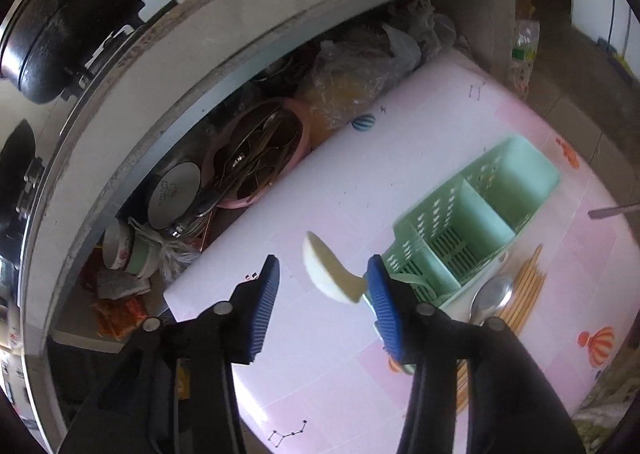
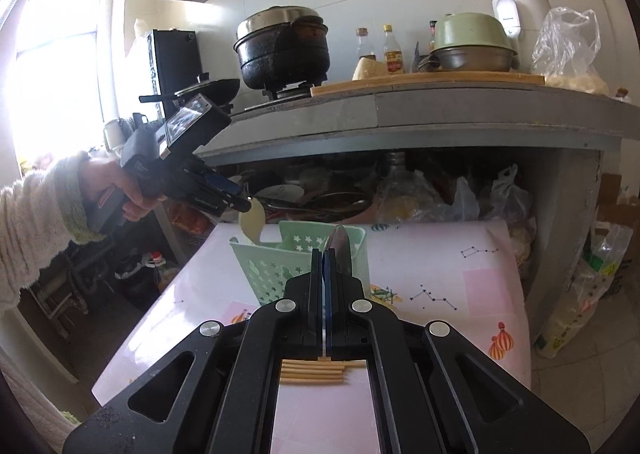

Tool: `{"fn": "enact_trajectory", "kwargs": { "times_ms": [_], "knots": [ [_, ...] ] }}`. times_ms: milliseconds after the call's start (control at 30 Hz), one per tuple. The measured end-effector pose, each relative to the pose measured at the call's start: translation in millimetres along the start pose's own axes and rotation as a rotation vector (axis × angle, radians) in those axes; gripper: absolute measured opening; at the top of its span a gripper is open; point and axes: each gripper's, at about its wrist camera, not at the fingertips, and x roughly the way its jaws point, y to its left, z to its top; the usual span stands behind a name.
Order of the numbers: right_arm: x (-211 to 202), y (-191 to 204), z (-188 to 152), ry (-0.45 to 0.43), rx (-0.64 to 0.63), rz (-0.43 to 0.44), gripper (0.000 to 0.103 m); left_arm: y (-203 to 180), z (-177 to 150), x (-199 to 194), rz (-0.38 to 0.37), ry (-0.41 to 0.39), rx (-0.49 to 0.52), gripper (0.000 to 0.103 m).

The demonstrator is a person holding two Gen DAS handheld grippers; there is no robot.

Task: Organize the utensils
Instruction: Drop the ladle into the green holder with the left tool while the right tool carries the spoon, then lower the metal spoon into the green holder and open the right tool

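My left tool (image 1: 322, 286) stands spread wide, its blue pads (image 1: 267, 306) well apart and gripping nothing between them. A cream spoon (image 1: 326, 274) shows in the gap, its handle running behind the right pad down into the near compartment of the green utensil caddy (image 1: 472, 222); whether it touches the pad I cannot tell. My right tool (image 2: 325, 254) is clenched on a metal spoon (image 2: 340, 250), whose bowl stands up just past the fingertips, in front of the caddy's star-punched wall. Nearest on the pink desk (image 1: 360, 182), a bundle of wooden chopsticks (image 2: 312, 372) lies under the right tool's frame. In the left wrist view, a second metal spoon (image 1: 490, 296) rests just beside the chopsticks, close to the caddy's near end. The caddy stands upright further in, its two far compartments bare. Past the desk's far edge, under a grey counter, sit a pink basin of cutlery (image 1: 256, 152) and some bowls (image 1: 128, 250). A black pot (image 2: 284, 50) stands on the counter.
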Motion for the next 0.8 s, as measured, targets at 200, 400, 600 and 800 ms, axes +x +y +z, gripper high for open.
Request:
{"fn": "enact_trajectory", "kwargs": {
  "times_ms": [200,400,600,800],
  "knots": [
    [7,-6,48,-0.092,0.045,0.127,0.0,41,-30,-42,-0.105,-0.23,-0.282,0.057],
    [31,-9,93,-0.168,0.079,0.217,0.0,49,-95,-69,-0.166,-0.402,-0.532,0.067],
    [78,-12,91,-0.095,0.125,0.24,0.0,30,-164,-59,-0.149,-0.401,-0.699,0.07],
    [118,-17,56,0.034,0.168,0.196,0.0,5,-210,-40,-0.162,-0.357,-0.783,0.072]
  ]
}}
